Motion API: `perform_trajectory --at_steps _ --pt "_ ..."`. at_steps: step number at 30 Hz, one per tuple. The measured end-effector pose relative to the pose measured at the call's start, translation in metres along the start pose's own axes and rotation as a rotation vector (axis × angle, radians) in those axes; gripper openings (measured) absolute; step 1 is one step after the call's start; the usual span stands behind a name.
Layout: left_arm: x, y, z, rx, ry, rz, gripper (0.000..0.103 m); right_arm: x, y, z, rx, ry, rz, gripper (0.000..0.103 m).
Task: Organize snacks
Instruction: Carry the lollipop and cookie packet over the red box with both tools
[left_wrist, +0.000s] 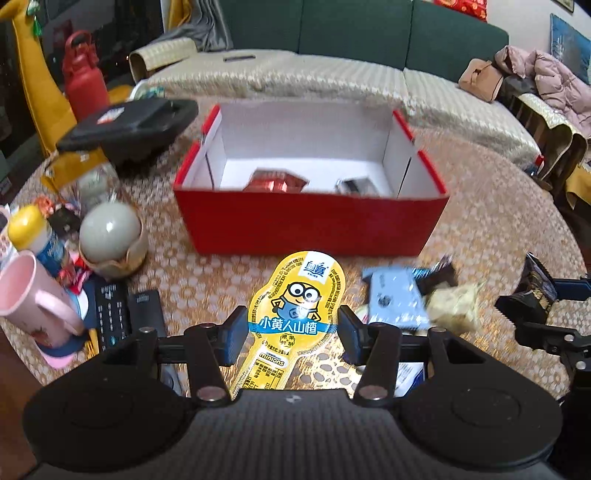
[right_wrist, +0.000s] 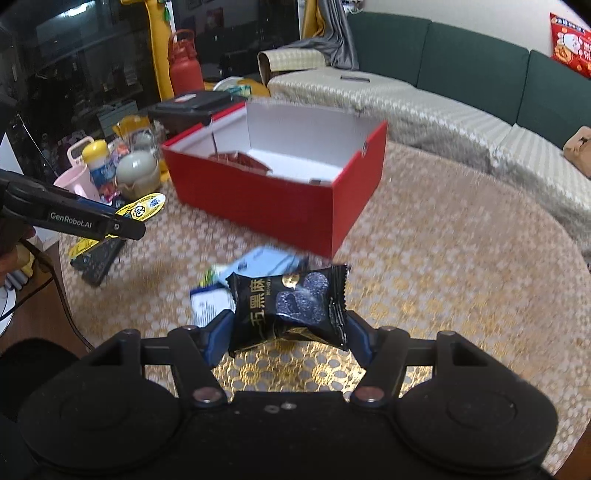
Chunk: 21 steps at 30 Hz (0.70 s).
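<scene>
My left gripper (left_wrist: 293, 334) is shut on a yellow Minions snack pack (left_wrist: 295, 306) and holds it above the table in front of the red box (left_wrist: 310, 225). The same pack shows in the right wrist view (right_wrist: 142, 209) in the left gripper (right_wrist: 125, 230). My right gripper (right_wrist: 287, 332) is shut on a black sesame snack packet (right_wrist: 290, 304) and holds it above the table, near the box (right_wrist: 273, 206). That gripper and packet show at the right edge of the left view (left_wrist: 532, 295). In the box lie a red packet (left_wrist: 277, 181) and a silver packet (left_wrist: 354, 185).
A light blue packet (left_wrist: 395, 299) and a pale crumpled wrapper (left_wrist: 456, 304) lie on the gold patterned tablecloth (right_wrist: 461, 258). At the left stand a pink mug (left_wrist: 33, 295), a round grey pot (left_wrist: 109, 232), a yellow-capped bottle (left_wrist: 35, 232), remotes (left_wrist: 110, 314) and a black case (left_wrist: 129, 125). A sofa runs behind.
</scene>
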<state>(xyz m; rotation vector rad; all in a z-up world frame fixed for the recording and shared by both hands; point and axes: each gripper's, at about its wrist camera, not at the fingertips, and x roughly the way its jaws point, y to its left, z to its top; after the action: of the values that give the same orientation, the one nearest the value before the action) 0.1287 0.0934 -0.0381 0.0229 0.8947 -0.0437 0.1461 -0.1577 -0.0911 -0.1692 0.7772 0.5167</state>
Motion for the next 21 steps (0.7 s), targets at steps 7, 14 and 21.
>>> perform_trajectory --at_steps 7,14,21 --pt "-0.012 -0.014 0.03 0.03 -0.054 0.02 0.052 -0.005 -0.002 0.035 -0.033 -0.065 -0.015 0.063" --pt "-0.009 -0.018 0.063 0.06 -0.096 0.047 0.052 0.001 -0.003 0.072 -0.086 -0.108 -0.022 0.063" --pt "0.006 -0.011 0.096 0.067 -0.115 0.076 0.052 0.021 -0.004 0.1 -0.134 -0.111 -0.026 0.063"
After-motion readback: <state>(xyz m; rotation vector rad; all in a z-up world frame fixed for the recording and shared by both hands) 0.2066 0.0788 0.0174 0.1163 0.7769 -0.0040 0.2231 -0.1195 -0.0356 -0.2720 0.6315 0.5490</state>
